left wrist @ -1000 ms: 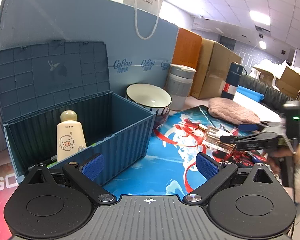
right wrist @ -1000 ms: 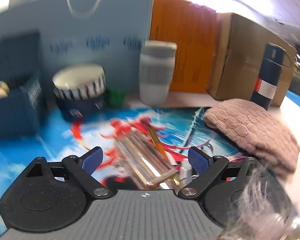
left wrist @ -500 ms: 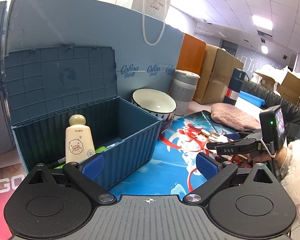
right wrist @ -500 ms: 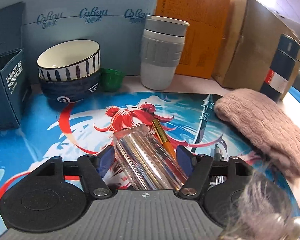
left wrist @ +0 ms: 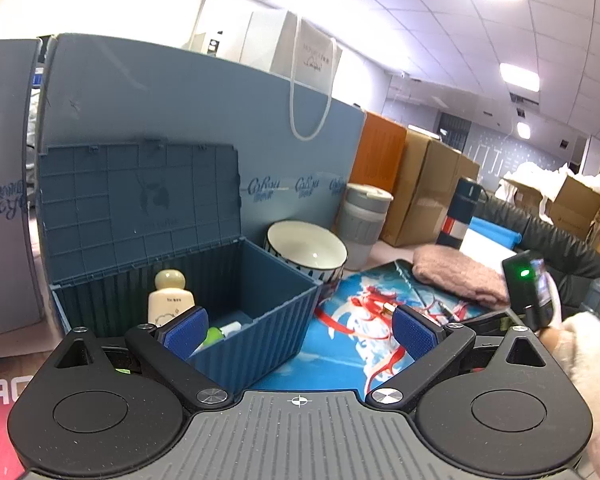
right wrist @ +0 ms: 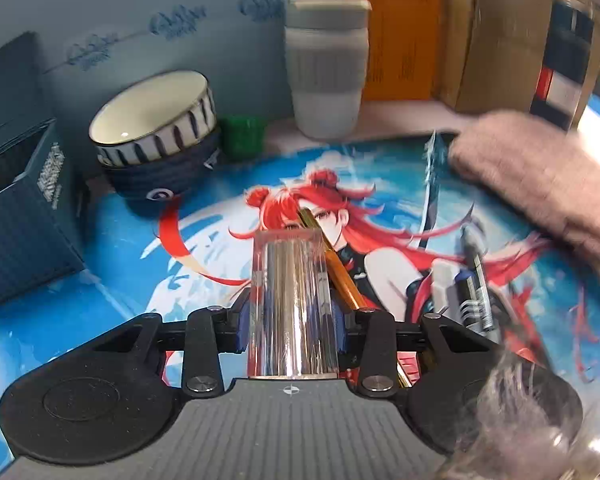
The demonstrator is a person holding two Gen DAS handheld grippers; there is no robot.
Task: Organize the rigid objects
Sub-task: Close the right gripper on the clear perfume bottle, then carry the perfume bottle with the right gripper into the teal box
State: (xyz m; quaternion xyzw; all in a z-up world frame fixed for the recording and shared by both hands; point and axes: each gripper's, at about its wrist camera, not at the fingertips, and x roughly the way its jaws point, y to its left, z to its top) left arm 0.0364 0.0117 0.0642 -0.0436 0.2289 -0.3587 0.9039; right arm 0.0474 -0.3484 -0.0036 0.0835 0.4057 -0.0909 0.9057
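Observation:
My right gripper (right wrist: 291,328) is shut on a clear shiny perfume bottle (right wrist: 292,300), held just above the printed mat (right wrist: 228,200). A gold pen (right wrist: 336,268) lies on the mat beside the bottle, and markers (right wrist: 474,280) lie to the right. My left gripper (left wrist: 298,330) is open and empty, hovering in front of the open blue storage box (left wrist: 256,320), which holds a cream lotion bottle (left wrist: 170,300) and a green item (left wrist: 214,336). The box also shows at the left of the right wrist view (right wrist: 24,220).
Stacked bowls (right wrist: 160,140), a small green cup (right wrist: 242,136) and a grey tumbler (right wrist: 326,68) stand at the back of the mat. A pink knit hat (right wrist: 540,176) lies at right, a dark flask (right wrist: 568,60) behind it. Blue board and cardboard boxes line the back.
My right gripper has closed on the perfume bottle and straightened it between the fingers. The left gripper has risen and tilted up a little; it stays open.

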